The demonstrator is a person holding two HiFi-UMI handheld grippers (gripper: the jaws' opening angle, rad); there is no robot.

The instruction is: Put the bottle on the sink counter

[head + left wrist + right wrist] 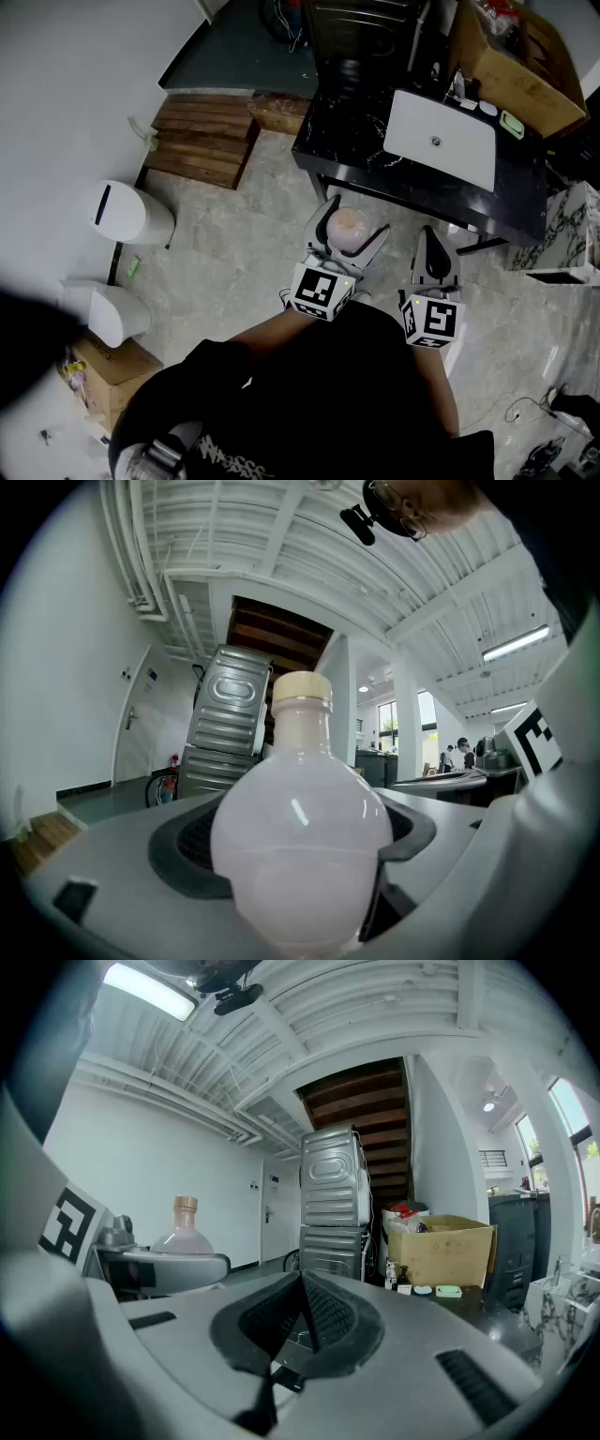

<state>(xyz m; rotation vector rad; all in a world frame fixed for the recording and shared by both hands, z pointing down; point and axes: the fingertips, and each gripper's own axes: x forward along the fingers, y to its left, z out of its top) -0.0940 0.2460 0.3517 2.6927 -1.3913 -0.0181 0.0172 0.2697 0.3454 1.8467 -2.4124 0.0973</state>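
The bottle (346, 228) is round-bellied, pale pink and translucent, with a tan cap. It stands upright between the jaws of my left gripper (349, 223), which is shut on its belly. In the left gripper view the bottle (300, 836) fills the middle, with dark pads pressing on both sides. My right gripper (434, 255) is held beside it on the right, shut with nothing in it; its pads meet in the right gripper view (302, 1321), where the bottle (185, 1232) shows at the left. The black sink counter (352, 141) with its white basin (441, 139) lies just ahead of both grippers.
A large cardboard box (516, 66) and small items (511, 123) sit on the counter's far right end. A stacked metal appliance (330, 1206) stands behind. Two white bins (131, 214) and wooden steps (202, 139) are at the left. A marble block (562, 234) stands right of the counter.
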